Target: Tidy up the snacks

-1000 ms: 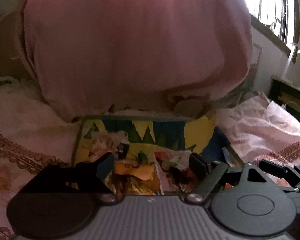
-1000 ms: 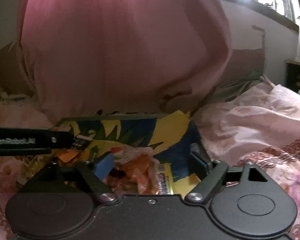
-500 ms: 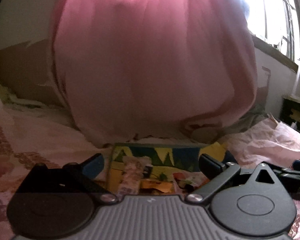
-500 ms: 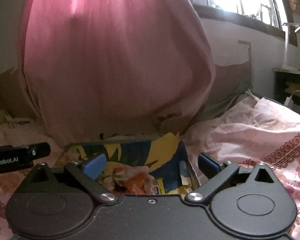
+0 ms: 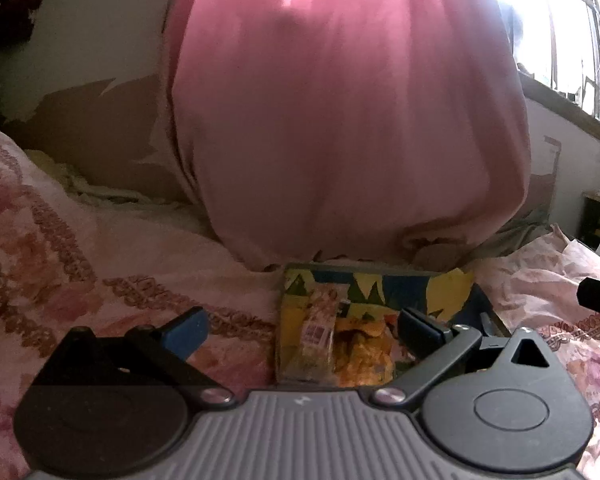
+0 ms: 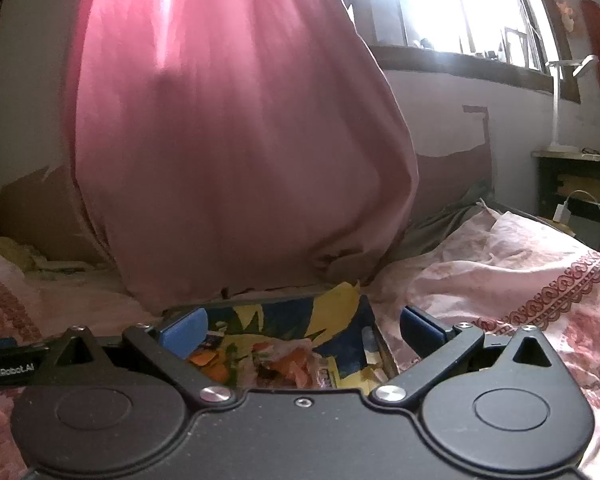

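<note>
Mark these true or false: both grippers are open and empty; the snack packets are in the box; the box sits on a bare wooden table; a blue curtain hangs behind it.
1. Left gripper and right gripper are open and empty: true.
2. Snack packets lie in the patterned box: true.
3. Box sits on a bare wooden table: false, on a pink floral bedspread.
4. Blue curtain behind: false, a pink curtain.

Left gripper [image 5: 300, 328] — ribbed grey body, black round housings, blue finger pads, silver screws. Right gripper [image 6: 302, 328] — smooth black body, blue pads, white "GenRobot.AI" lettering.
</note>
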